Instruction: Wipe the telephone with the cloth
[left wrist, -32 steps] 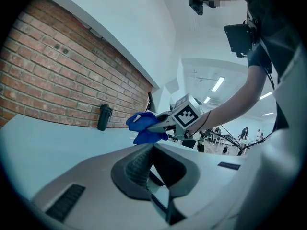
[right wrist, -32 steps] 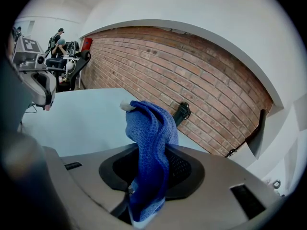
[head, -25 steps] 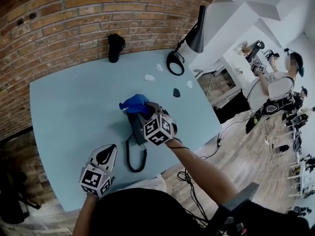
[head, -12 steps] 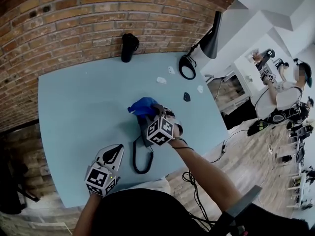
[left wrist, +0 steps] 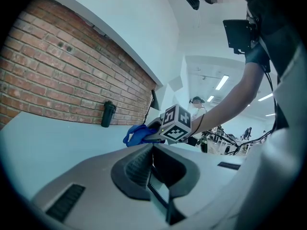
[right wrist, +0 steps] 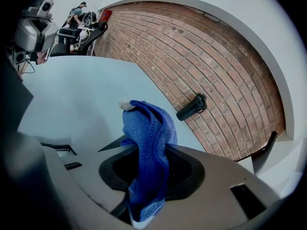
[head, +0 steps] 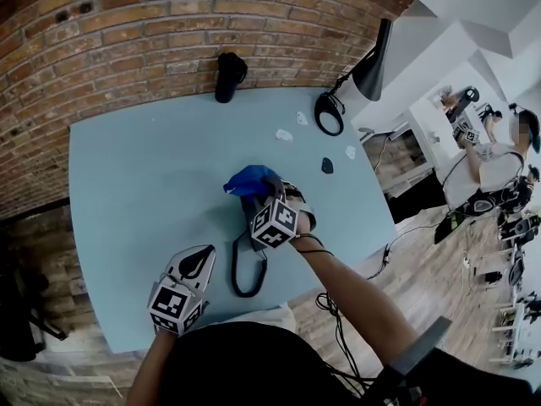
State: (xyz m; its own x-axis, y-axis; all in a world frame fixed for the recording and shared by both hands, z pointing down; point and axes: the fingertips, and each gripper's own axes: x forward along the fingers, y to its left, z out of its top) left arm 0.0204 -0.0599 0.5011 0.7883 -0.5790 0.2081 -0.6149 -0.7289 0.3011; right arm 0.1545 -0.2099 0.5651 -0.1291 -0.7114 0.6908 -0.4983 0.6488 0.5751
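Observation:
A dark telephone (head: 247, 218) sits mid-table, and its coiled cord (head: 248, 276) loops toward the front edge. My right gripper (head: 268, 194) is down over the telephone, shut on a blue cloth (head: 252, 178) that bunches beyond its tips. In the right gripper view the cloth (right wrist: 149, 128) hangs pinched between the jaws of the right gripper (right wrist: 147, 150), with the cord (right wrist: 57, 147) at lower left. My left gripper (head: 194, 265) rests near the front left, away from the telephone, jaws together and holding nothing. The left gripper view shows the left gripper (left wrist: 152, 159), and beyond it the cloth (left wrist: 136, 134).
A black cylinder (head: 228, 76) lies by the brick wall. A black desk lamp (head: 328, 113) stands at the back right corner. Small white scraps (head: 284, 134) and a dark bit (head: 327, 165) lie right of the telephone. A person (head: 490, 155) stands far off at right.
The head camera has shifted, so the table sits a little further right in view. My right gripper stays on the telephone with the cloth. The left gripper has barely moved.

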